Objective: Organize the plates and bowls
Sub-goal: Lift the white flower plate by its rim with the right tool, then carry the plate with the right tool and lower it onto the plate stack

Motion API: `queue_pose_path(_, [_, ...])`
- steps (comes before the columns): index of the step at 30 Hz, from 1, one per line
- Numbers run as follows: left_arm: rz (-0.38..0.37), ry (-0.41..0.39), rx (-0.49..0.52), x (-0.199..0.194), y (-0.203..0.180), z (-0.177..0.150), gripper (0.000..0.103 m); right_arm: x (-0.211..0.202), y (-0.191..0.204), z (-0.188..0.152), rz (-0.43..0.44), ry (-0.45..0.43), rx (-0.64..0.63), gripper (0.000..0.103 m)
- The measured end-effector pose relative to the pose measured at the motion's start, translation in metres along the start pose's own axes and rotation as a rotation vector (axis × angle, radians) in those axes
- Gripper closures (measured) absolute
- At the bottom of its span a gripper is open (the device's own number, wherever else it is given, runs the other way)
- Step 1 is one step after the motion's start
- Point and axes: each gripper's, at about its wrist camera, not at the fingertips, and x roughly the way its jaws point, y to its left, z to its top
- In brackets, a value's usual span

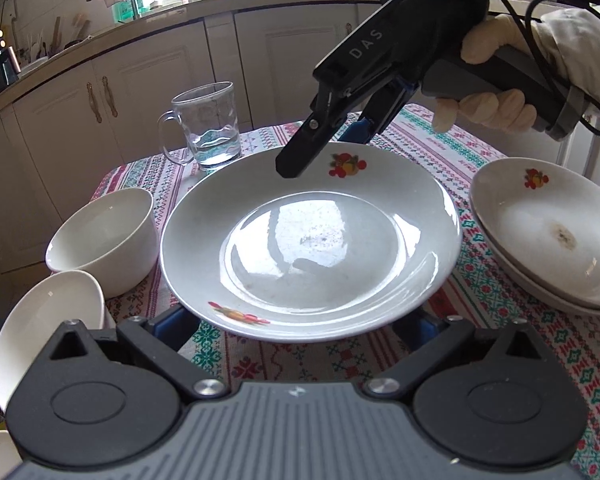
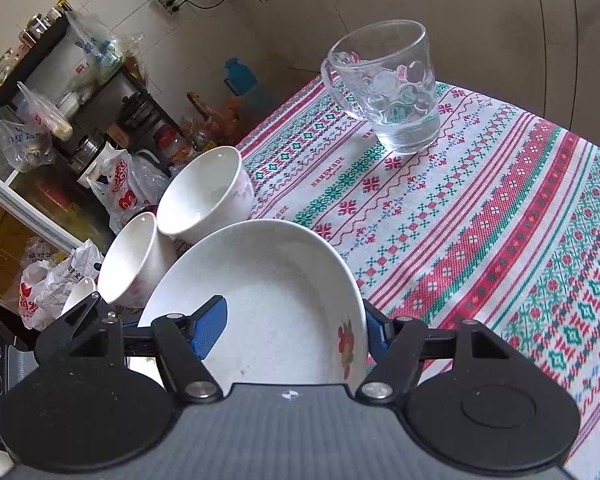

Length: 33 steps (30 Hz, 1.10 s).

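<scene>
patterned tablecloth (image 1: 440, 152) | right gripper (image 2: 296, 328) jaws straddle plate (image 1: 312, 236) rim | left gripper (image 1: 300, 320) jaws unclear

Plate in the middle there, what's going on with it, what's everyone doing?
A person holding a gripper in each hand is sorting dishes on a patterned tablecloth. The right gripper appears clamped on the far rim of the flowered plate, one finger inside, one outside. The left gripper is open, its fingertips hidden under the plate's near edge. Two stacked plates sit at the right, white bowls at the left, and a glass mug behind.
</scene>
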Motion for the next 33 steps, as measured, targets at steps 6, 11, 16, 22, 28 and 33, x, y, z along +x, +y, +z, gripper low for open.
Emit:
queue_pose_path(6, [-0.024, -0.003, 0.036, -0.017, -0.002, -0.001, 0.002, -0.015, 0.015, -0.013, -0.008, -0.037, 0.013, 0.028])
queue_pose_path(11, [-0.051, -0.012, 0.052, -0.032, -0.005, -0.002, 0.002, -0.026, 0.028, -0.025, -0.033, -0.056, 0.023, 0.028])
queue_pose_path(16, [-0.076, -0.024, 0.074, -0.046, -0.010, -0.002, 0.002, -0.043, 0.041, -0.038, -0.054, -0.087, 0.042, 0.028])
queue_pose_path(22, [-0.112, -0.033, 0.113, -0.061, -0.021, -0.003, 0.002, -0.063, 0.051, -0.061, -0.070, -0.136, 0.085, 0.028])
queue_pose_path(28, [-0.146, -0.036, 0.146, -0.069, -0.034, -0.006, 0.002, -0.079, 0.057, -0.086, -0.102, -0.158, 0.106, 0.028])
queue_pose_path(33, [-0.179, -0.039, 0.169, -0.073, -0.046, -0.005, 0.002, -0.092, 0.059, -0.105, -0.126, -0.176, 0.121, 0.028])
